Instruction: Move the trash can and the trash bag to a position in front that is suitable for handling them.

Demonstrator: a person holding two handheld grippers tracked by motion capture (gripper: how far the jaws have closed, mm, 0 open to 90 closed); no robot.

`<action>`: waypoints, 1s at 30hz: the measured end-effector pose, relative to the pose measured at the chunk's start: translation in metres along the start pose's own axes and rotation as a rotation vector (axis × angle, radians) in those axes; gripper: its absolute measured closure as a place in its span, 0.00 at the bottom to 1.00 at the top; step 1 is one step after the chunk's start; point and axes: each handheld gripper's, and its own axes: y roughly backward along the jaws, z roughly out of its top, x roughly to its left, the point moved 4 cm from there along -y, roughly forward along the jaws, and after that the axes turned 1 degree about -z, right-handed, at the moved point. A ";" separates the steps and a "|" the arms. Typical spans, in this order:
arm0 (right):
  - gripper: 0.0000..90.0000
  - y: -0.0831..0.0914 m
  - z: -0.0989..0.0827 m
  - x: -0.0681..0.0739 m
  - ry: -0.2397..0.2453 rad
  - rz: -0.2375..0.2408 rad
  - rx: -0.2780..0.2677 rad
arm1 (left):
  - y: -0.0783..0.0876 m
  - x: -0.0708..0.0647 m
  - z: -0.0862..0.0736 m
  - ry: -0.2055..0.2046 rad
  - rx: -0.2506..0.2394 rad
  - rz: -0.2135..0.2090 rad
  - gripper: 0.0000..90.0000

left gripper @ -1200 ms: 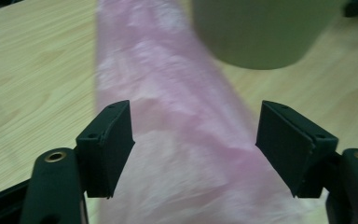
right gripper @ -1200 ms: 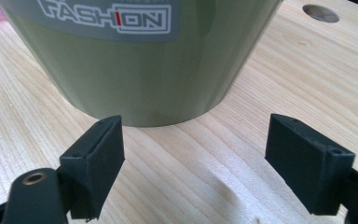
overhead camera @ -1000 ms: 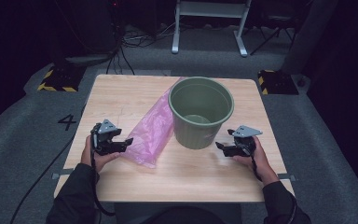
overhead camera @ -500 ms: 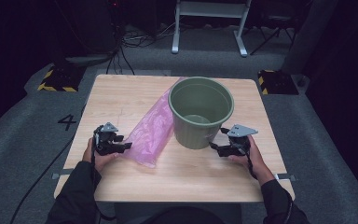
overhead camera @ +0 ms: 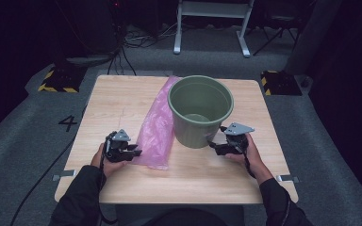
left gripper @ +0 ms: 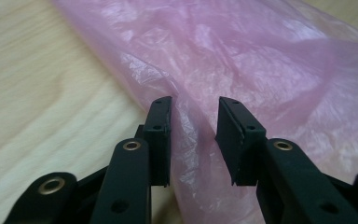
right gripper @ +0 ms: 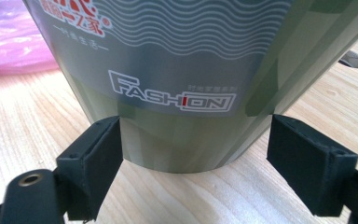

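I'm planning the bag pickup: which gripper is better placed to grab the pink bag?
Left. The left gripper has its fingers astride a fold of the pink bag, and they have just been closing. The right gripper faces the base of the green bin, fingers open.

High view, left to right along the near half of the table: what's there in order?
Left gripper in the person's left hand → crumpled pink plastic bag → green plastic bucket → right gripper in the person's right hand, all on the light wooden table.

Grey carpet floor, dim room, wooden table
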 end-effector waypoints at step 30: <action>0.24 0.008 -0.013 0.033 -0.009 0.121 0.030 | -0.028 -0.081 0.023 -0.172 -0.035 -0.028 0.33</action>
